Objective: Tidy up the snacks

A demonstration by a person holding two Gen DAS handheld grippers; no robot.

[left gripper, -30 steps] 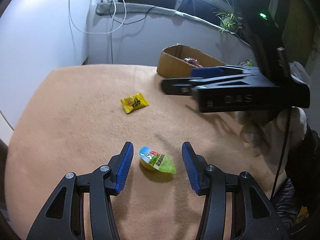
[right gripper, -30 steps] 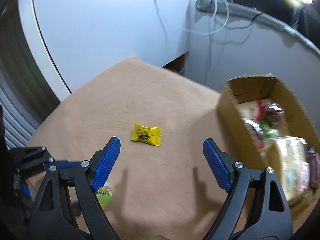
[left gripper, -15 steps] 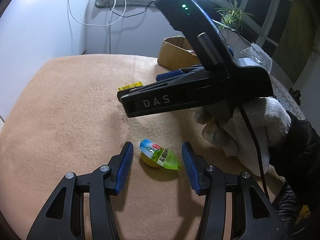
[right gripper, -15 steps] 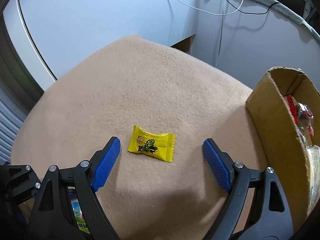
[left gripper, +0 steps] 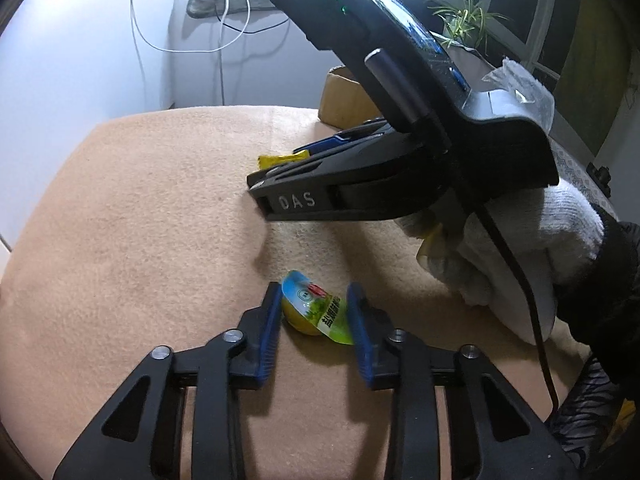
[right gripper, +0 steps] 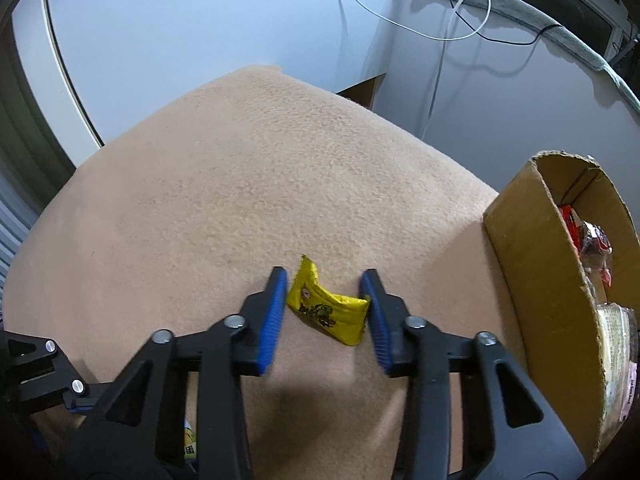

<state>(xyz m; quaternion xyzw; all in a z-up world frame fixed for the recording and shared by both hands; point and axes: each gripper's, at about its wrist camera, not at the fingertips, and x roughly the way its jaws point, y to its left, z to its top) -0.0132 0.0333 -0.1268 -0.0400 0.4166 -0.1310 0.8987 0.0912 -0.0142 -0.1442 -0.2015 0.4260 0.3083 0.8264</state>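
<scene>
A: What is held by the left gripper (left gripper: pixel 314 312)?

B: A small jelly cup with a yellow body and a green-and-blue printed foil lid (left gripper: pixel 316 312) is pinched between its blue ribbed pads, both of which are pressed against the cup's sides. The cup is seen tilted, low over the tan fleece-covered table (left gripper: pixel 140 220), at its near middle.

A: And the right gripper (right gripper: pixel 325 304)?

B: Its pads are closed in on a yellow crinkled candy wrapper with dark print (right gripper: pixel 328 312). The wrapper is buckled into a fold between them, with its left end bent upward. Whether it is lifted off the cloth cannot be told.

A: Where is that seen from the left wrist view?

B: The right gripper's black body marked "DAS" is seen across the middle, held by a white knitted glove (left gripper: pixel 520 248), and a yellow edge of the wrapper is shown at its far tip.

A: Anything else?

B: A brown cardboard box (right gripper: pixel 536 264) is placed on the right of the table, just right of the right gripper; red and pale packets are held in it.
</scene>
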